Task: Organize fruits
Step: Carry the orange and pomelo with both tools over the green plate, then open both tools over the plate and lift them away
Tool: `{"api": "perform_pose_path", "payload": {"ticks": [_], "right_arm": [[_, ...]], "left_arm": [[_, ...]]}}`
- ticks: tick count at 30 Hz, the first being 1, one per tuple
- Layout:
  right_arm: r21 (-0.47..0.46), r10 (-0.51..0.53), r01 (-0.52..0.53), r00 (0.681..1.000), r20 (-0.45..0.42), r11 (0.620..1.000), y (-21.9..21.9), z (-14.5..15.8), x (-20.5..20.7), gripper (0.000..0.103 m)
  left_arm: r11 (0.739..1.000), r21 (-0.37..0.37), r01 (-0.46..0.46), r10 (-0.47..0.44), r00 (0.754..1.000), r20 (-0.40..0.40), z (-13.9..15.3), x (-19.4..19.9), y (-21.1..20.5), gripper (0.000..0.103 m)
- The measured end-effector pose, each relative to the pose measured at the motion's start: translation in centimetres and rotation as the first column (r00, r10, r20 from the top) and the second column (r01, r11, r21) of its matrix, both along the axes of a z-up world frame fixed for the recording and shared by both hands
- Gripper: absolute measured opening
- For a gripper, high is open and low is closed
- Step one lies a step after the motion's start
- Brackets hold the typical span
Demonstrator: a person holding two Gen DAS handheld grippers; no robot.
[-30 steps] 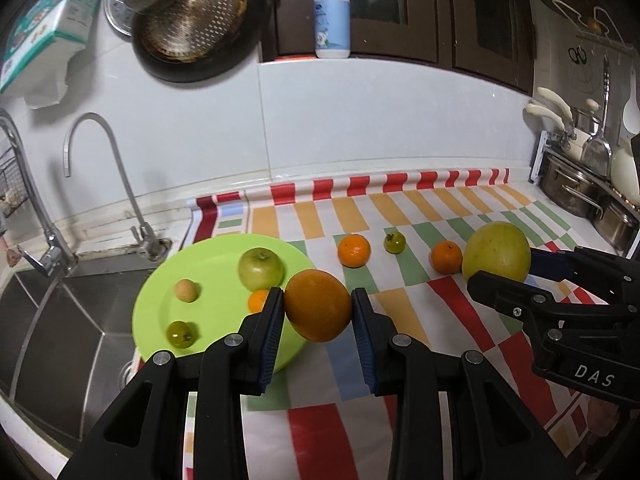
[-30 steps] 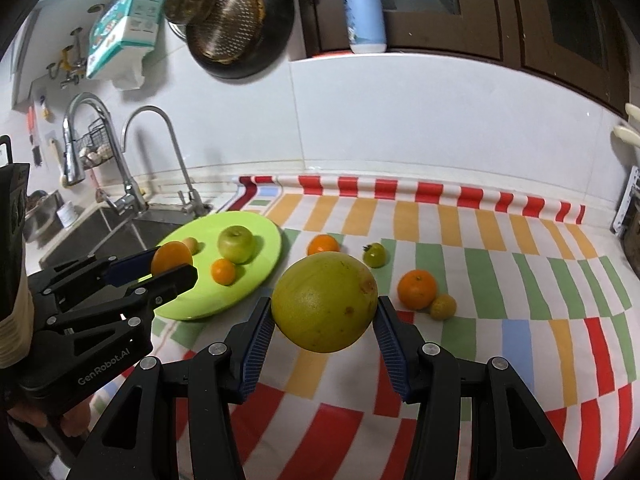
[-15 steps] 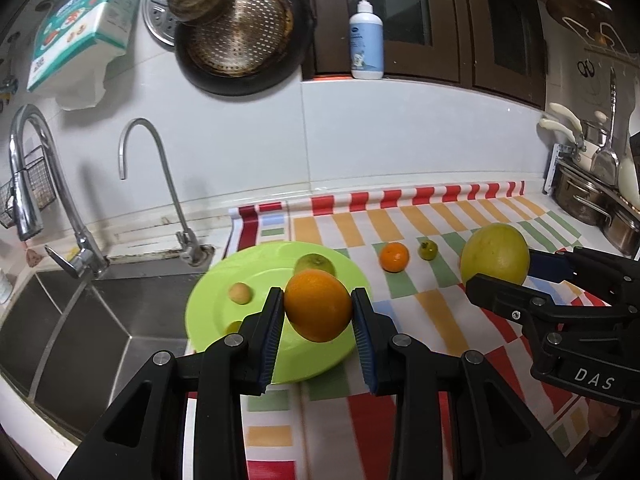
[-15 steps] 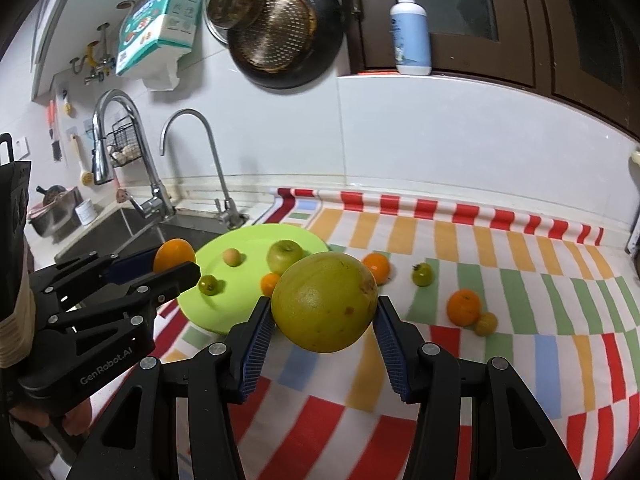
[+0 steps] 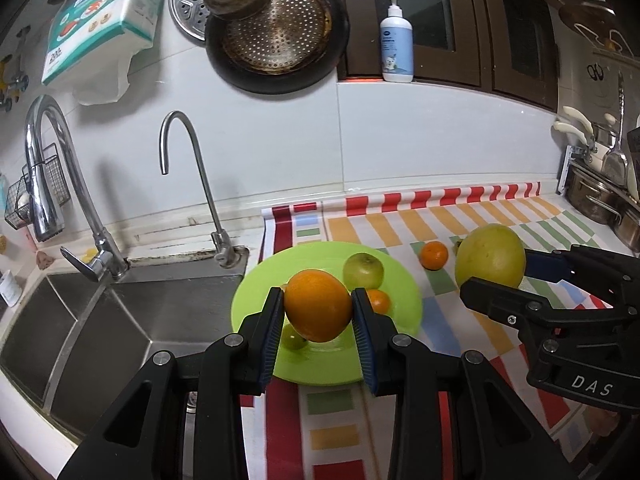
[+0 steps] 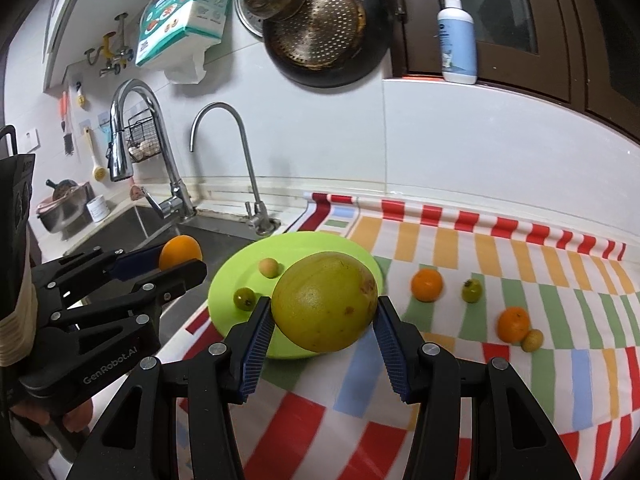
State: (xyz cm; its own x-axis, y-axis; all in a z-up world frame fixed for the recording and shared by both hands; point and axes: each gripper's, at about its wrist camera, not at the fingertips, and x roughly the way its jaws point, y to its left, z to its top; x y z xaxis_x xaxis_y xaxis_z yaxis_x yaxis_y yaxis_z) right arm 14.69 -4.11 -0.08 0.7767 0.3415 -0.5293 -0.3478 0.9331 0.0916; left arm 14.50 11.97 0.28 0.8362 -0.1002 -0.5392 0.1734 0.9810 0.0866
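Plate (image 6: 224, 280) front-left: bare green, room between small fruits (image 6: 245, 298).
Plate right: crowded by apple (image 5: 363, 270), tangerine (image 5: 378, 301).
Left: sink (image 5: 100, 320), faucets (image 5: 192, 184) blocking.
Cloth (image 6: 520, 380) foreground: open.

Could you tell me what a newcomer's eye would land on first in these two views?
Most likely the two fruits held in the air: a large yellow-green fruit clamped in the right gripper and an orange clamped in the left gripper. Behind them, the bright green plate lies on the striped cloth beside the sink.
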Motion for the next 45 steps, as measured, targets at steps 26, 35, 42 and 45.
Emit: {"api": "perform_pose_path", "payload": {"ticks": [26, 35, 42, 45], "right_arm": [[-0.062, 0.07, -0.077, 0.992, -0.102, 0.995, 6.5, -4.0, 8.4, 0.052], [-0.066, 0.073, -0.084, 0.985, -0.16, 0.994, 6.9, -5.9, 9.9, 0.052], [-0.008, 0.063, -0.066, 0.983, -0.175, 0.998, 6.2, -5.8, 10.2, 0.065], [-0.018, 0.031, -0.034, 0.991, -0.131, 0.999, 5.7, -4.9, 9.7, 0.065]], "left_arm": [[0.999, 0.004, 0.035, -0.034, 0.995, -0.091, -4.8, 8.3, 4.2, 0.034], [0.998, 0.005, 0.055, -0.054, 0.99, -0.127, -6.4, 10.0, 4.3, 0.034], [0.999, 0.013, 0.033, -0.031, 0.995, -0.093, -5.6, 9.7, 4.4, 0.047], [1.0, 0.015, 0.017, -0.016, 0.997, -0.079, -5.0, 9.1, 4.5, 0.053]]}}
